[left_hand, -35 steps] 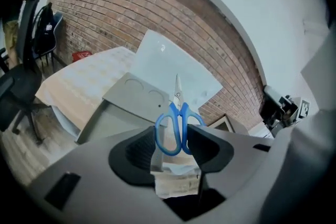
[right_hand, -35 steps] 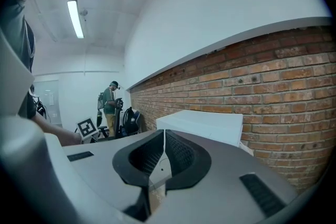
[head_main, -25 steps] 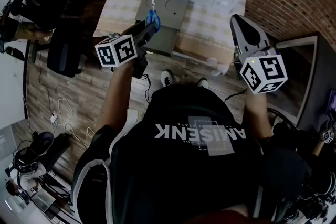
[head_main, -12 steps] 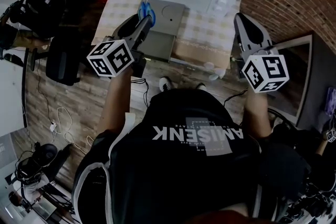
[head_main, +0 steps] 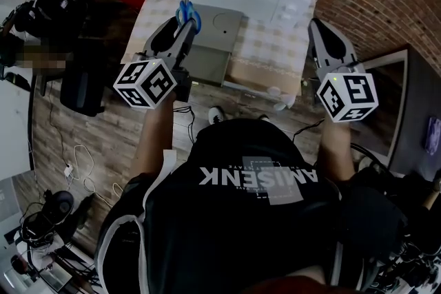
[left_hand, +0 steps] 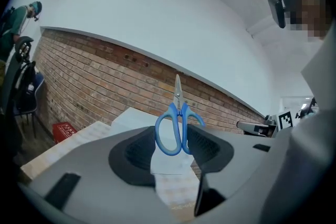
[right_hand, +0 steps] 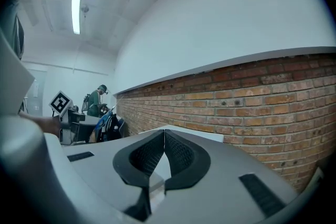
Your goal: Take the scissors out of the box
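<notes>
Left gripper (left_hand: 178, 136) jaws clamp the blue-handled scissors (left_hand: 176, 126) by the handles, blades up, over the counter's (head_main: 265, 45) left side; right gripper (right_hand: 164, 136) jaws pressed together, empty.

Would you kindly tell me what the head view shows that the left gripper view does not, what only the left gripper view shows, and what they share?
Only the head view shows the grey box on the checked cloth, and the right gripper off to its side. Only the left gripper view shows the pads clamped on the blue handles of the scissors, and a person in green far off at the left. Both show the left gripper holding the scissors, blades pointing away from it, and the brick wall.
</notes>
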### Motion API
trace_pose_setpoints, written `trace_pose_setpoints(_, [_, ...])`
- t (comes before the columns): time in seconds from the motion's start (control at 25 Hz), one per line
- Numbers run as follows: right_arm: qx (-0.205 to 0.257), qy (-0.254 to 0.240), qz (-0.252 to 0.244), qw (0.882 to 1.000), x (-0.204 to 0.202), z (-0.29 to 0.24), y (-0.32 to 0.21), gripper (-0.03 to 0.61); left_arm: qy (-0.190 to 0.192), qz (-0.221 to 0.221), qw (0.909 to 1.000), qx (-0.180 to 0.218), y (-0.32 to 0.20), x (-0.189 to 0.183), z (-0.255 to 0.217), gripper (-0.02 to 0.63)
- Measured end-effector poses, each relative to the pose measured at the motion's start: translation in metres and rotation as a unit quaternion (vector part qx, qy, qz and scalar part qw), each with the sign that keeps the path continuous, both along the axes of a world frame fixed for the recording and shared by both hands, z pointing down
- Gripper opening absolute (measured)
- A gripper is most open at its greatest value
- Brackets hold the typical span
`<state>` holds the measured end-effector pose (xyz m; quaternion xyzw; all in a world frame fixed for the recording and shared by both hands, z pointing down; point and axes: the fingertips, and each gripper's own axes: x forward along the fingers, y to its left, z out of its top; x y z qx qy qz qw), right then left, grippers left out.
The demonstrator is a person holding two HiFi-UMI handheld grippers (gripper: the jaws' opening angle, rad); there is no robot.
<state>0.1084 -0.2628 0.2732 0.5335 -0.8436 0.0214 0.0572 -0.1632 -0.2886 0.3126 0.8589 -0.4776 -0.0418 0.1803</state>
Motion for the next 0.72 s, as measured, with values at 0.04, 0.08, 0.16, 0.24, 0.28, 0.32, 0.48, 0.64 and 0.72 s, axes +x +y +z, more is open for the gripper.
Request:
trace_pose_setpoints(0.04, [0.001, 0.001, 0.000, 1.000, -0.001, -0.001, 0.000, 0.041, -0.001, -0.004, 1.0000, 0.005, 0.000, -0.002, -0.002, 0.201])
trace_pose_setpoints(0.08, [0.003, 0.002, 0.000, 1.000, -0.002, -0.002, -0.001, 0.041, -0.003, -0.008, 0.9999, 0.011, 0.001, -0.003, -0.004, 0.201])
trace_pose_setpoints(0.16, [0.006, 0.002, 0.000, 1.000, -0.002, -0.005, -0.001, 0.041, -0.008, -0.013, 0.9997, 0.020, 0.002, -0.005, -0.008, 0.201])
trace_pose_setpoints(0.24, [0.009, 0.002, 0.002, 1.000, -0.002, -0.009, -0.001, 0.040, -0.011, -0.017, 0.9995, 0.025, 0.003, -0.006, -0.011, 0.201])
trace_pose_setpoints(0.28, [0.012, 0.003, 0.003, 1.000, -0.002, -0.010, -0.001, 0.040, -0.012, -0.019, 0.9994, 0.027, 0.003, -0.007, -0.012, 0.201])
trace_pose_setpoints(0.32, [0.013, 0.005, 0.005, 1.000, -0.002, -0.011, -0.001, 0.040, -0.013, -0.020, 0.9993, 0.028, 0.004, -0.008, -0.013, 0.201])
trace_pose_setpoints(0.48, [0.014, 0.010, 0.002, 1.000, -0.005, -0.011, -0.002, 0.040, -0.017, -0.022, 0.9991, 0.033, 0.006, -0.007, -0.013, 0.201])
trace_pose_setpoints(0.64, [0.014, 0.007, -0.002, 1.000, -0.007, -0.010, 0.000, 0.040, -0.022, -0.021, 0.9989, 0.036, 0.009, -0.006, -0.014, 0.201])
trace_pose_setpoints(0.72, [0.014, 0.007, -0.004, 1.000, -0.008, -0.010, 0.000, 0.040, -0.026, -0.022, 0.9987, 0.038, 0.010, -0.006, -0.015, 0.201])
